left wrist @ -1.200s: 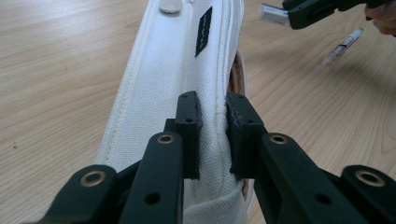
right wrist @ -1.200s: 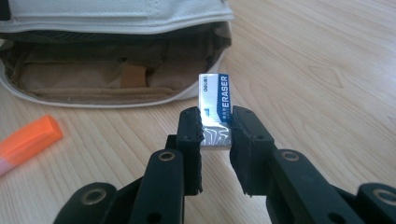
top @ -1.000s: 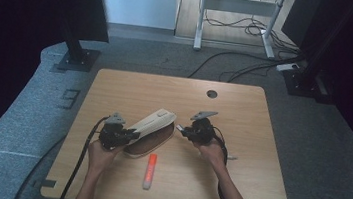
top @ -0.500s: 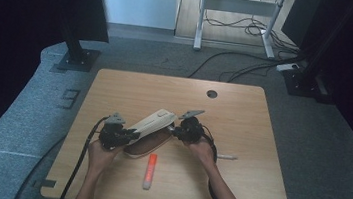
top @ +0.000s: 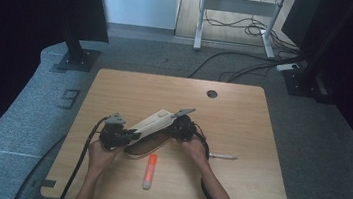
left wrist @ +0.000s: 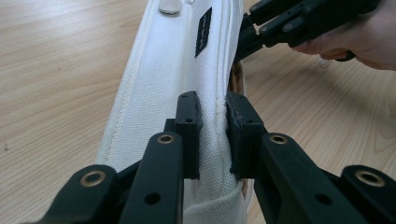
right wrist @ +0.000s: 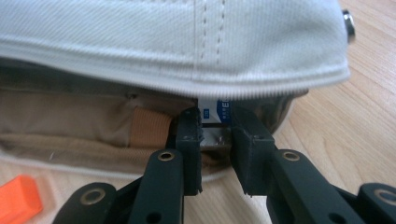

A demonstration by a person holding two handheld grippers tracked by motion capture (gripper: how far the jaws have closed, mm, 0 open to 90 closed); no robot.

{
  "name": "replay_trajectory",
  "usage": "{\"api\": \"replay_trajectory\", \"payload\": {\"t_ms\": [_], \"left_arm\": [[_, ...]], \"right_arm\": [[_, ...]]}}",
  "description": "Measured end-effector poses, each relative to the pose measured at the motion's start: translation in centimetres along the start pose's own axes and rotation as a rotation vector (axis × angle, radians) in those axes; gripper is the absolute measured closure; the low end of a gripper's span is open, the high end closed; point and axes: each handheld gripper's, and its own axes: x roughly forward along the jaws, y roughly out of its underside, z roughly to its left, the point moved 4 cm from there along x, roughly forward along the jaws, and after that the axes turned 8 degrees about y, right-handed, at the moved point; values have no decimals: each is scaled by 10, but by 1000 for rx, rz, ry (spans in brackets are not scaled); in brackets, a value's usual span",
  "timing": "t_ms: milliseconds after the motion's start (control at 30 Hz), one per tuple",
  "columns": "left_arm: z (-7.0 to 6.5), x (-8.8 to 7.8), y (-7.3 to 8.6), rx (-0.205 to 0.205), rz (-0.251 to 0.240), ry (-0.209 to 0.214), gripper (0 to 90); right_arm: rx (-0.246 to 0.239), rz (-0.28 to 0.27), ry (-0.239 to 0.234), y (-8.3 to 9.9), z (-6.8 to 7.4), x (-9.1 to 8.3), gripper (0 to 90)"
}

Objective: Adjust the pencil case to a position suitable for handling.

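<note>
Pinching a seam of the white fabric pencil case (left wrist: 187, 79), the left gripper (left wrist: 212, 135) has its jaws nearly closed, with a fold of canvas pressed between the pads. Across the case, the right gripper (right wrist: 215, 149) reaches into the open mouth under the lifted flap; its jaws stand close together around a small item with blue-and-white print inside (right wrist: 217, 112), though whether the pads actually press on it cannot be told. The tan lining (right wrist: 70, 121) of the case lies open beneath the flap.

From the high view, the pencil case (top: 154, 122) lies slantwise near the middle of the wooden table (top: 243, 117), held up between the left gripper (top: 122, 136) and the right gripper (top: 179, 127). An orange marker (top: 149, 170) lies just in front of the case, nearer the person, and a slim silver pen (top: 223, 156) lies beside the right hand (top: 194, 147).
</note>
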Motion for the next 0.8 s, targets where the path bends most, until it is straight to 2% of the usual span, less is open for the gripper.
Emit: {"api": "replay_trajectory", "payload": {"t_ms": [433, 667, 800], "left_arm": [[-3, 3, -1, 13, 7, 6, 766], [-3, 3, -1, 13, 8, 5, 767], [-3, 3, -1, 14, 9, 5, 767]], "right_arm": [[10, -5, 8, -7, 1, 15, 700], [-4, -11, 13, -7, 2, 8, 494], [-27, -8, -7, -6, 2, 1, 391]]}}
